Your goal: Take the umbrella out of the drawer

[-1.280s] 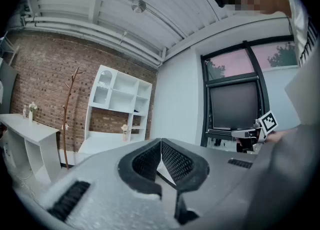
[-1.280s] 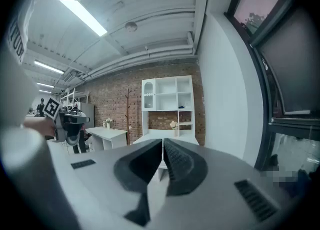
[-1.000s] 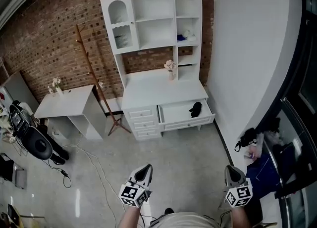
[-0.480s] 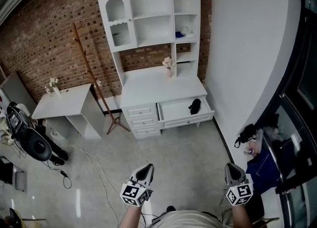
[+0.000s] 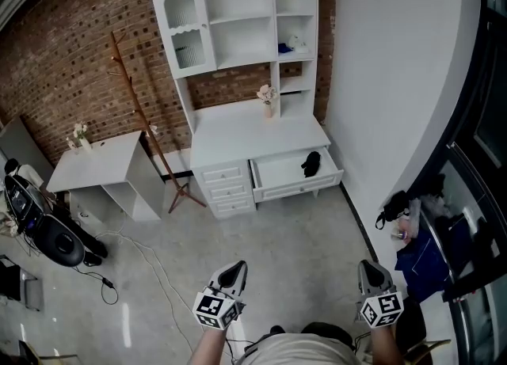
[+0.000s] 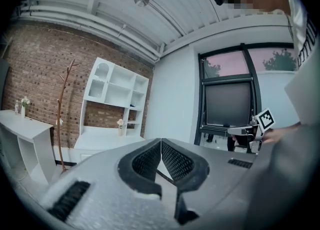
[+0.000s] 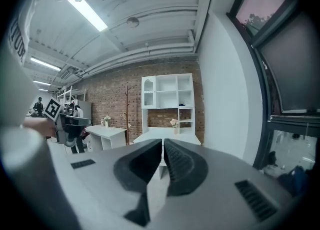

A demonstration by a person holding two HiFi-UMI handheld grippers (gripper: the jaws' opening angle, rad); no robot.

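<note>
No text, label or number can be read anywhere.

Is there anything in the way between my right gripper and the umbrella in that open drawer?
Nothing visible. Only bare floor lies between the right gripper and the desk; the drawer stands open and the umbrella lies uncovered in it.

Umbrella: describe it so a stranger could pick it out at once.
Find the white desk against the brick wall; its wide drawer on the right stands pulled open. The umbrella is the small black bundle at that drawer's right end, the only dark thing in it.
</note>
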